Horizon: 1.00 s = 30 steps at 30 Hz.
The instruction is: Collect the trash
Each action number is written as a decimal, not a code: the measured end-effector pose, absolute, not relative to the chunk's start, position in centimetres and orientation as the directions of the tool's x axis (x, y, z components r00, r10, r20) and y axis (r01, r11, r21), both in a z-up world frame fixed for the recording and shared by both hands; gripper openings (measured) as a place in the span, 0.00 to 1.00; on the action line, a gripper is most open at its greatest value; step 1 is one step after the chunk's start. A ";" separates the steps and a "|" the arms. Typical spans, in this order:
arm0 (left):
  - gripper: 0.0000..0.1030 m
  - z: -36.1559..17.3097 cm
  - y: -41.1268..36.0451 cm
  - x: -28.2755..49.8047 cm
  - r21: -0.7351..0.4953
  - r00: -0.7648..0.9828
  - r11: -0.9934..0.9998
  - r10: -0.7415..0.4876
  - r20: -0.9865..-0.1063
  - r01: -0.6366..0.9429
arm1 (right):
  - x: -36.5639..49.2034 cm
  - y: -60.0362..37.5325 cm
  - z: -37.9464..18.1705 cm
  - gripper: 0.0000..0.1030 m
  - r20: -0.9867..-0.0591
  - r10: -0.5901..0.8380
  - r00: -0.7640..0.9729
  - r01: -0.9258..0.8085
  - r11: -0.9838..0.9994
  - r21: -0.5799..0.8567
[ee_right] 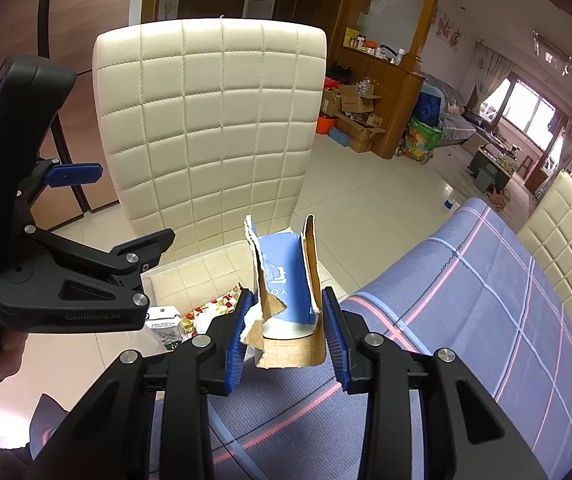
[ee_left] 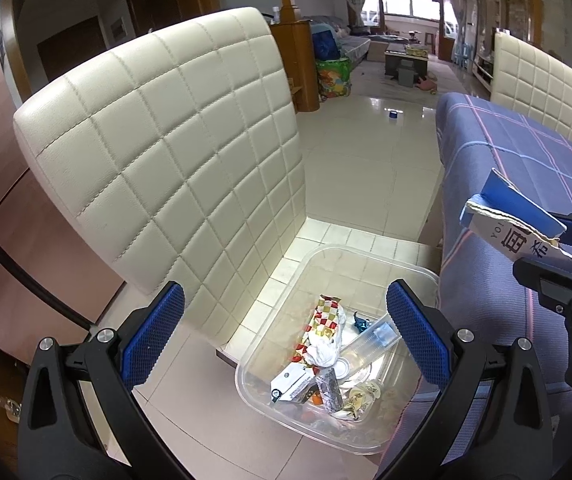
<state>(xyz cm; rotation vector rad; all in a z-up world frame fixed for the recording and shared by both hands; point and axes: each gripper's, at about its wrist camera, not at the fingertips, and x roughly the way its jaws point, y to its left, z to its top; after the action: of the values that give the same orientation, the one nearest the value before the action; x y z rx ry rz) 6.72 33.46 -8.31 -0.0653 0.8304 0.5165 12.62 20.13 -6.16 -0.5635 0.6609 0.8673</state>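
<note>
Right tool (ee_right: 284, 330) clamped on torn blue carton (ee_right: 283, 280) above the cloth-covered desk (ee_right: 486, 320), left tool (ee_left: 286, 336) spread open — over clear bin (ee_left: 414, 276) of trash on the chair (ee_left: 165, 140).

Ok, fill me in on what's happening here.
Someone is collecting trash with two handheld claws. The right claw is shut on a torn blue carton above the checked tablecloth. The left claw hangs open over a clear plastic bin on the chair seat, which already holds wrappers and cartons.
</note>
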 end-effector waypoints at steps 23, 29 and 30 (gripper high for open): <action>0.97 -8.7 33.6 6.7 0.115 0.554 0.876 0.392 -0.734 -0.468 | 14.1 19.5 -6.4 0.68 -0.704 0.470 0.533 -0.780 0.594 -0.194; 0.97 -8.4 32.8 6.9 0.114 0.562 0.883 0.384 -0.733 -0.454 | 14.2 18.3 -6.0 0.68 -0.710 0.476 0.518 -0.776 0.610 -0.157; 0.97 -8.3 32.7 6.9 0.114 0.563 0.884 0.383 -0.732 -0.453 | 14.2 18.2 -6.0 0.68 -0.712 0.476 0.517 -0.776 0.612 -0.154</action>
<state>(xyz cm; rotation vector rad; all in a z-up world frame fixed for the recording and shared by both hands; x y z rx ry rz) 6.85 32.68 -8.31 -0.0904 0.8389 0.4932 14.16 18.16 -5.97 -0.4956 0.6767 0.7889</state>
